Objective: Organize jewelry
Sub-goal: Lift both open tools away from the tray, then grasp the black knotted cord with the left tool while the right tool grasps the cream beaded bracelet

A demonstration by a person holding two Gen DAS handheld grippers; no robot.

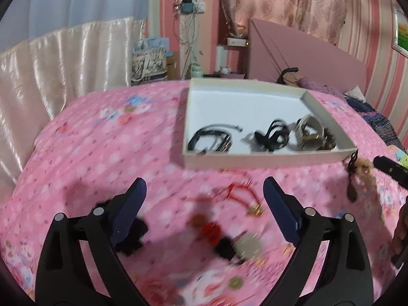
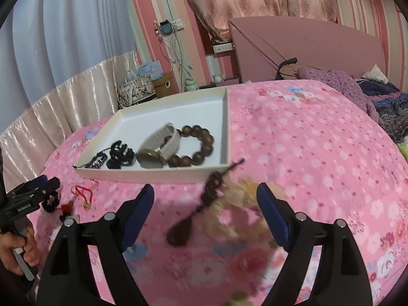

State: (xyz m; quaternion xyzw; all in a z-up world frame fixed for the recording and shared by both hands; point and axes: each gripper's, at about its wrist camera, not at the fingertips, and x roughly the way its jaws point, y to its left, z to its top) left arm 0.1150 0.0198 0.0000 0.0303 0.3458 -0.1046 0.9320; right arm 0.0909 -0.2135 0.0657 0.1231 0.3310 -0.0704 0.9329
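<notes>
Left gripper (image 1: pixel 205 199): jaws spread wide, holding nothing, poised over loose pieces on the pink floral bedspread (image 1: pixel 102 153), namely a red cord with gold pendant (image 1: pixel 239 196), a blurred string of red and dark beads (image 1: pixel 216 234) and a dark scrunchie (image 1: pixel 132 239) by its left finger. Right gripper (image 2: pixel 205 204): jaws likewise apart and empty, above a dark carved pendant on a chain (image 2: pixel 204 204) lying just in front of the tray. White shallow tray (image 2: pixel 227 117), on the bedspread beyond both grippers, contents along its near wall: black cord bracelet (image 1: pixel 211 140), black hair clip (image 2: pixel 121 154), cream-strapped watch (image 2: pixel 159 148), brown wooden bead bracelet (image 2: pixel 196 142) touching the watch.
</notes>
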